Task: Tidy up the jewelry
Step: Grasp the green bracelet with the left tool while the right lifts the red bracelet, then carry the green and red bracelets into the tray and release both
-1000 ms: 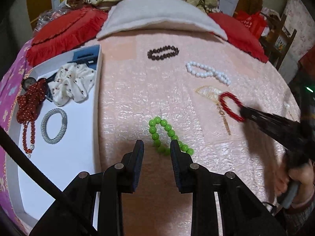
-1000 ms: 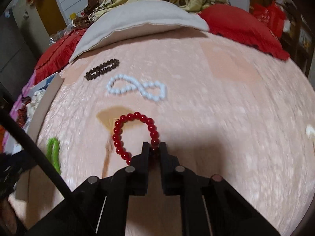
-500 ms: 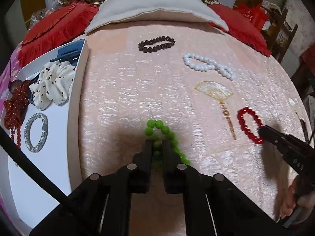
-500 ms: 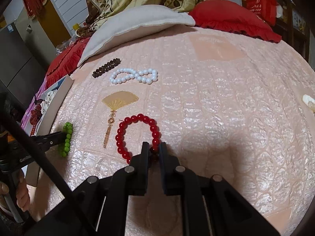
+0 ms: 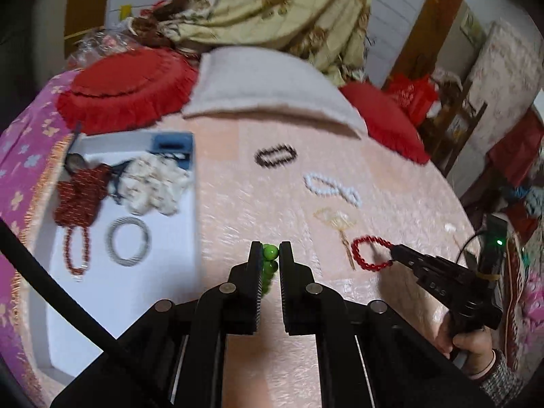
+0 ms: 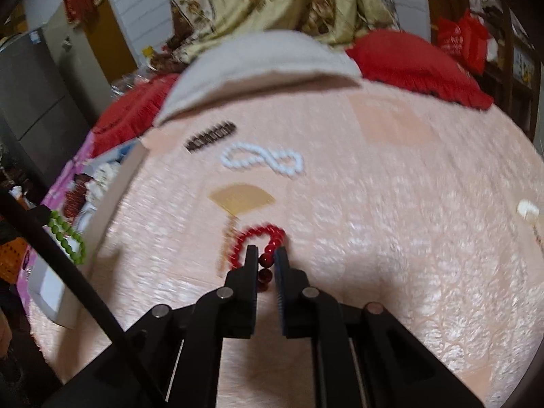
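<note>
in the left wrist view, our left gripper [image 5: 271,252] pinched the green bead bracelet [image 5: 270,253] above the bed [image 5: 238,204], beside the white tray [image 5: 163,272]; a thin grip could slip. in the right wrist view, our right gripper [image 6: 265,260] pinched the red bead bracelet [image 6: 261,238], whose dangling loop could snag the fan pendant [image 6: 241,199].

Only legible marking: pale raised letters, apparently "DAS", on the black body of the right tongs [image 5: 394,254] in the left wrist view; elsewhere too blurred.

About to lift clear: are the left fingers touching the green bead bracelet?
Touching. In the left wrist view, the left gripper has its fingers pressed on a bead of the green bead bracelet.
</note>
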`<control>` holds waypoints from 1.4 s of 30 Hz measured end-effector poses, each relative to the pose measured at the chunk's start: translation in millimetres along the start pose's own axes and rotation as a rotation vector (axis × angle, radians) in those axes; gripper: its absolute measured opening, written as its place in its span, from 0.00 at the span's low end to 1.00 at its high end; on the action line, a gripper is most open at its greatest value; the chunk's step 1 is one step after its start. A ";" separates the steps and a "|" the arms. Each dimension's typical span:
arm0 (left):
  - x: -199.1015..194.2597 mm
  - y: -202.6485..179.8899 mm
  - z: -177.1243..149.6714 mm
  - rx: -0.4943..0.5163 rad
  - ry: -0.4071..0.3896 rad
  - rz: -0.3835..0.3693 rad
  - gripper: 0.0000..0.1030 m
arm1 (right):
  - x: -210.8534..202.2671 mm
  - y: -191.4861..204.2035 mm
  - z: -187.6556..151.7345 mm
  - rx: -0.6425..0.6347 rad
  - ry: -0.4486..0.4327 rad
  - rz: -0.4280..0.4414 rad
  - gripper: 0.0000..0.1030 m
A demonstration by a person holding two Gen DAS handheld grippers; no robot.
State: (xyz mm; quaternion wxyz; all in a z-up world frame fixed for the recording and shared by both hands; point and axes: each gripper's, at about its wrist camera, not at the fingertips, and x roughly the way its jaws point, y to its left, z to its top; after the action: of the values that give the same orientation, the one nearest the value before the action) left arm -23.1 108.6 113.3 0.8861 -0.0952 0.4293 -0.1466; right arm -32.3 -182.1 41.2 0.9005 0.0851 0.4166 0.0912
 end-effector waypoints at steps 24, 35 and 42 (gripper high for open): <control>-0.8 199.1 -30.6 -0.339 0.047 0.242 0.00 | -9.3 261.5 50.1 -0.369 0.033 0.239 0.09; -5.7 215.0 -38.5 -0.342 0.058 0.334 0.00 | 88.2 299.4 -6.4 -0.397 0.263 0.195 0.09; 4.0 213.0 -29.5 -0.327 0.041 0.318 0.00 | 112.9 307.1 0.4 -0.424 0.271 0.135 0.09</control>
State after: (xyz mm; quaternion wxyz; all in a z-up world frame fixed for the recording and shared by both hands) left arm -6.1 305.9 29.5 0.8620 -0.1654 0.4749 0.0646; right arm 11.1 141.9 28.8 0.8259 -0.0909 0.4986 0.2470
